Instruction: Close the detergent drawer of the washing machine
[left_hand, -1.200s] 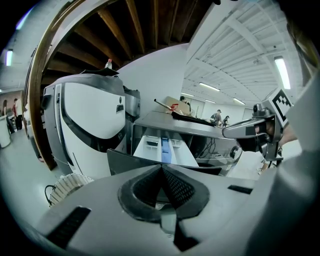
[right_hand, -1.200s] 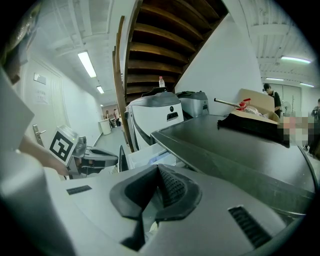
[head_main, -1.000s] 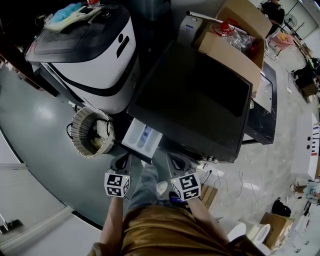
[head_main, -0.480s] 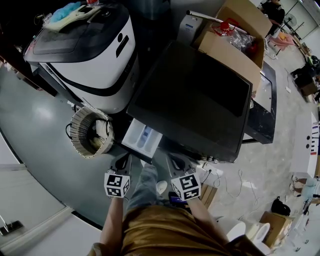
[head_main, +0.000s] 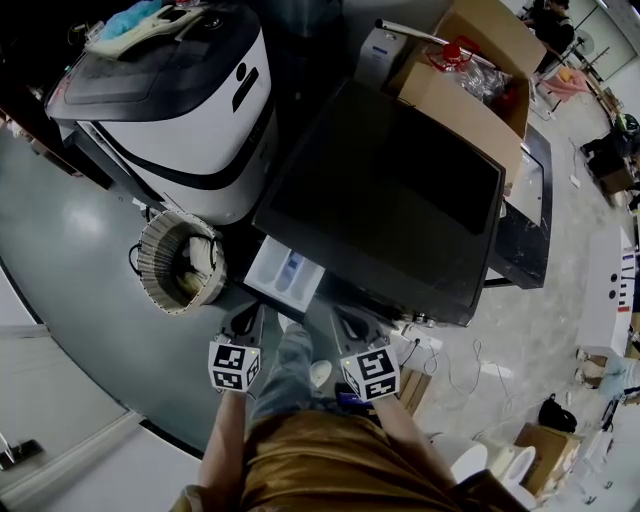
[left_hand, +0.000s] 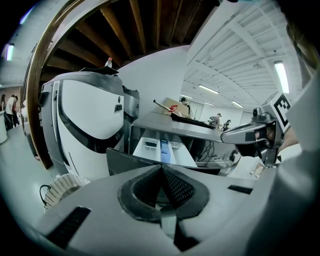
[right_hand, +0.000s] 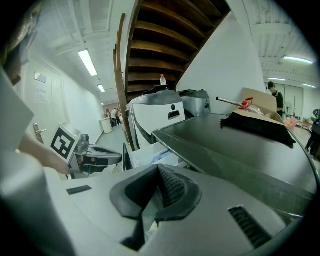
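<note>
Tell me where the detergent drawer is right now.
In the head view, the detergent drawer sticks out open from the front of the dark washing machine, left of centre, beside the woven basket, just ahead of the left gripper.

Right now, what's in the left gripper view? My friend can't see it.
The detergent drawer, white with a blue compartment, stands pulled out of the washing machine. The left tongs, shut and empty, point at it; the right gripper shows at the right.

Grey glossy floor (head_main: 80, 240). Standing on it: a dark-topped washing machine (head_main: 400, 200), with a white-and-black machine (head_main: 180, 110) just beside it. A round ribbed basket (head_main: 150, 272) sits at that machine's foot. Loose cables (head_main: 470, 365) and a cardboard box (head_main: 545, 445) lie on the paler part.
</note>
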